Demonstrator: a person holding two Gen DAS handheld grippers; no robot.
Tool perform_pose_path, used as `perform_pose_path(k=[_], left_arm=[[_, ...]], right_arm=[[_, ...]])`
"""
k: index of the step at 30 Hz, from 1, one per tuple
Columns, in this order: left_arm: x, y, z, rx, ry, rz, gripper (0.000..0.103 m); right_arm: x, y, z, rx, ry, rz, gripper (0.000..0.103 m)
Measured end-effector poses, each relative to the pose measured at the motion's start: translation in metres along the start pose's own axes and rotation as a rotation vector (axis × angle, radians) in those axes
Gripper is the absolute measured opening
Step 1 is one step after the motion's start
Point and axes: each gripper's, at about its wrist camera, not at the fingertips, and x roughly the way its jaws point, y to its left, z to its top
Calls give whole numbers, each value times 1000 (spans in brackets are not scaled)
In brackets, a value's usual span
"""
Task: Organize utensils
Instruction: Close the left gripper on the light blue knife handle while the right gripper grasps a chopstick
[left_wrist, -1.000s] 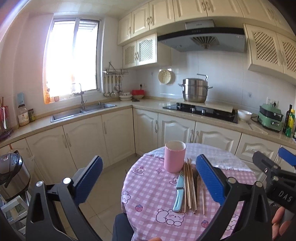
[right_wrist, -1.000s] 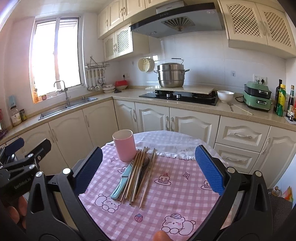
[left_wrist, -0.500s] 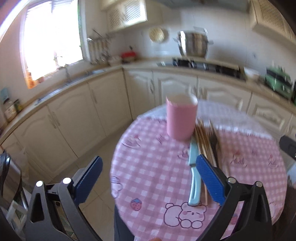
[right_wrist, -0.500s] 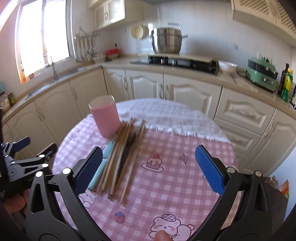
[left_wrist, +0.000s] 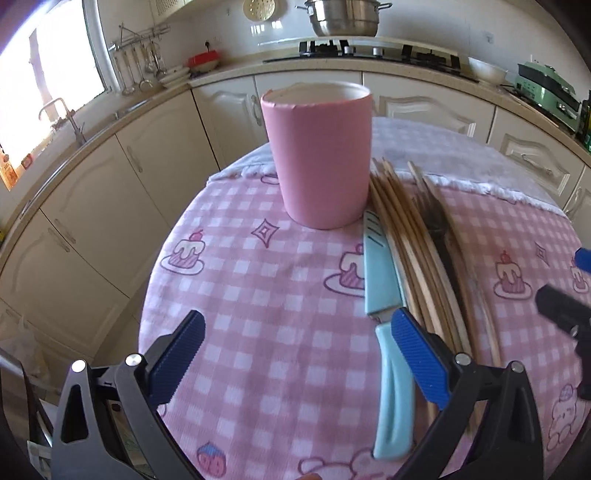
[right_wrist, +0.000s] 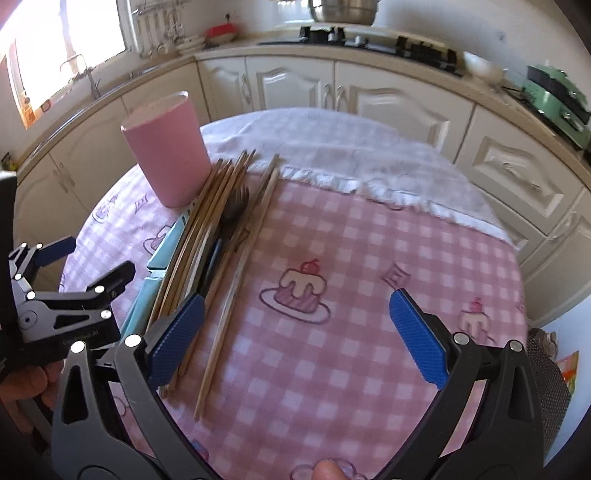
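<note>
Hovering wide-jawed, left gripper (left_wrist: 295, 350) and right gripper (right_wrist: 295, 325) flank chopsticks (right_wrist: 221, 206).

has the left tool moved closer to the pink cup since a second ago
Yes. The left tool has come forward and down toward the pink cup, which now looms larger against the cabinets.

Pink cup (left_wrist: 320, 158) standing upright on the bench, light-blue knife (left_wrist: 382, 291) lying flat just beside it, wooden chopsticks (right_wrist: 218, 218) bundled alongside, dark fork (right_wrist: 232, 210) lying among them
</note>
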Motion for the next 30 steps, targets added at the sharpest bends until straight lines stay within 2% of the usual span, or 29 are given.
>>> perform_pose_path(k=[5, 9, 14, 16, 22, 30], left_arm=[[9, 3, 9, -13, 13, -35, 99], [12, 1, 11, -9, 20, -37, 99], [19, -8, 18, 10, 30, -46, 99], [22, -13, 22, 17, 34, -45, 99], [38, -30, 28, 52, 56, -7, 99], [39, -41, 32, 68, 55, -10, 99]], right_arm=[[32, 8, 12, -33, 52, 9, 97], [51, 12, 13, -84, 95, -38, 82], [56, 4, 8, -100, 115, -22, 79], [55, -2, 9, -89, 115, -16, 71], [56, -9, 13, -88, 119, -6, 70], [60, -8, 18, -109, 120, 2, 68]])
